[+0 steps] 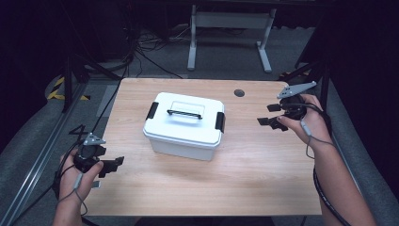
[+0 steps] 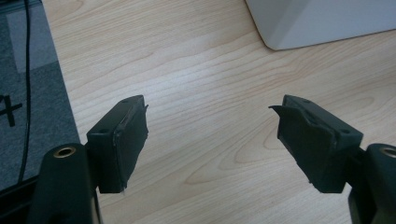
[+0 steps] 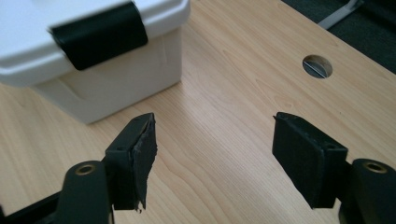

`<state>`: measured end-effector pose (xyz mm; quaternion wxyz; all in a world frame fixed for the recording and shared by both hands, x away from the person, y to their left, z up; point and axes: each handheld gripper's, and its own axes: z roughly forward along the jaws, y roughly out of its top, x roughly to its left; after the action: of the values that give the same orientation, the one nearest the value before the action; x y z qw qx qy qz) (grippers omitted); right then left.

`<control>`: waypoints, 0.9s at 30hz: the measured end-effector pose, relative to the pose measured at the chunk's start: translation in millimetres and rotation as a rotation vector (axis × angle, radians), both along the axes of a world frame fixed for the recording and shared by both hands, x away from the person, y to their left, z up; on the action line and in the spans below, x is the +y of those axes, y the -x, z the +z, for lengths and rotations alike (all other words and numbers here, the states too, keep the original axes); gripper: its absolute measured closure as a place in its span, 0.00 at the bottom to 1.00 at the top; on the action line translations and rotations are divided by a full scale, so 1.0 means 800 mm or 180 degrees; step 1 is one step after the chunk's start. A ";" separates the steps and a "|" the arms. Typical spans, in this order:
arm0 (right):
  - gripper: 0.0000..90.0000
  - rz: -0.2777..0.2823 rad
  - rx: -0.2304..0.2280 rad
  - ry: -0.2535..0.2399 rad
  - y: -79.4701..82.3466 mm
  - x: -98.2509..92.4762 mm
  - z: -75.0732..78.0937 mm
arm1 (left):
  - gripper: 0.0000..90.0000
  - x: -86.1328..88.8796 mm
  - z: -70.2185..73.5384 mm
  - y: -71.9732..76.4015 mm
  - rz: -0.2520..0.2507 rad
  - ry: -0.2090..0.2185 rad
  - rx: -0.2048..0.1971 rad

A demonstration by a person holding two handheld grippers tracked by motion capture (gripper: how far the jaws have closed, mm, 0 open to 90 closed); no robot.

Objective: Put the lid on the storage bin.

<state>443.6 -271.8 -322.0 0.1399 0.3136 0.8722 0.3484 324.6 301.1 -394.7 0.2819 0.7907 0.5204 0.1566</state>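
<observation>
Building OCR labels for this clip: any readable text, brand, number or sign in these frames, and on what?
None readable.
White storage box: lid, walls, black latch and handle carry no print.
Wooden table: bare grain, no label.
Left gripper and right gripper: fingers are plain black, no markings.
Floor at the far left: yellow and black hazard stripes, a pattern, no words.

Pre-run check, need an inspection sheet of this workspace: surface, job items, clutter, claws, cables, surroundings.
Surface: wooden table, round grommet hole near its far edge.
Job's things: white storage box, lid on, black handle flat, black latches at both ends.
Clutter: nothing seen.
Claws: left claw and right claw open, empty, apart from the box.
Cables: one trails from each claw; more on the floor behind.
Surroundings: grey floor, white desk frame beyond.
</observation>
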 end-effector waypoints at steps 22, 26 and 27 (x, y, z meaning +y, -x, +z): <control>0.33 -0.0101 0.0199 -0.0063 0.005 -0.009 -0.084 | 0.28 0.000 -0.011 -0.006 -0.0104 -0.0091 0.0080; 0.33 -0.0151 0.0270 0.0022 0.005 -0.014 -0.098 | 0.28 -0.001 -0.011 -0.005 -0.0101 -0.0066 0.0096; 0.33 -0.0162 0.0305 0.0042 0.005 -0.015 -0.103 | 0.28 -0.001 -0.011 -0.006 -0.0119 -0.0080 0.0090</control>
<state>439.6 -284.0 -404.2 0.1089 0.3511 0.8719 0.3235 329.0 300.6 -403.4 0.2674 0.8059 0.5075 0.1467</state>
